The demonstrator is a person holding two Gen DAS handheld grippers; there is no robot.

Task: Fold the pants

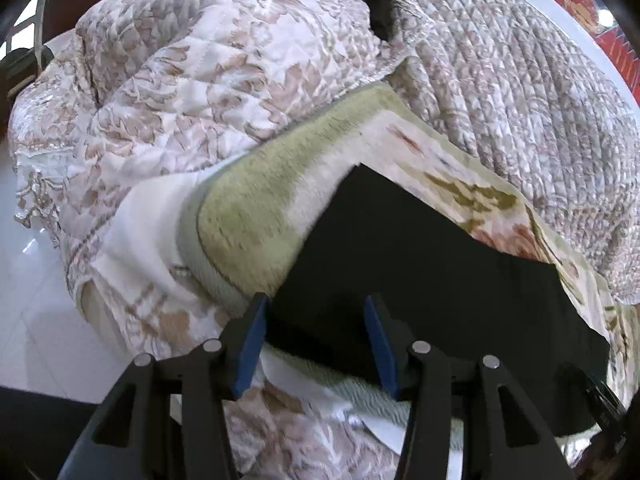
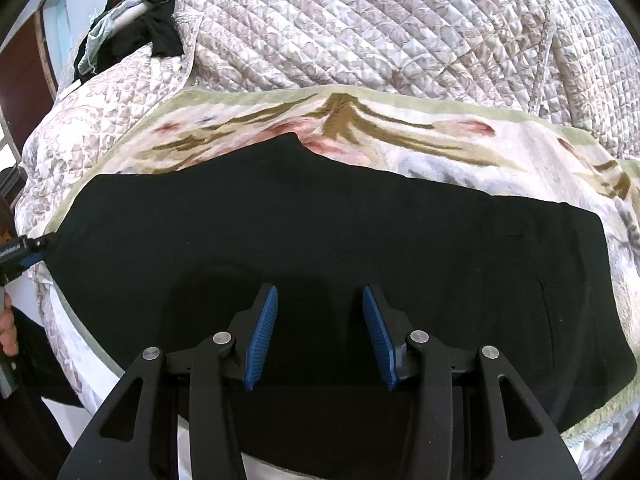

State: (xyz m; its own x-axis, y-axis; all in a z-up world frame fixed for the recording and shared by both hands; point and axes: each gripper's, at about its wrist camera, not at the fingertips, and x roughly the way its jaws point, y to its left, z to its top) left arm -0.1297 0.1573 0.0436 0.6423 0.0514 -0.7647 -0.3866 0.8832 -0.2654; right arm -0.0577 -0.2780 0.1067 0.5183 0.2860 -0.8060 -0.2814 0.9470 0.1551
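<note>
Black pants [image 2: 320, 232] lie flat and folded lengthwise on a floral plush blanket [image 2: 400, 136] on a bed. In the left wrist view the pants [image 1: 420, 264] stretch off to the right. My left gripper [image 1: 316, 304] is open, its blue pads either side of the pants' near left end, nothing pinched. My right gripper [image 2: 320, 296] is open just above the middle of the pants near their front edge. The left gripper also shows at the pants' left end in the right wrist view [image 2: 24, 256].
A quilted floral bedspread [image 2: 380, 32] is bunched behind the blanket and at the left [image 1: 200, 80]. Dark clothes [image 2: 156, 36] lie at the far left of the bed. White tiled floor [image 1: 32, 280] lies beside the bed.
</note>
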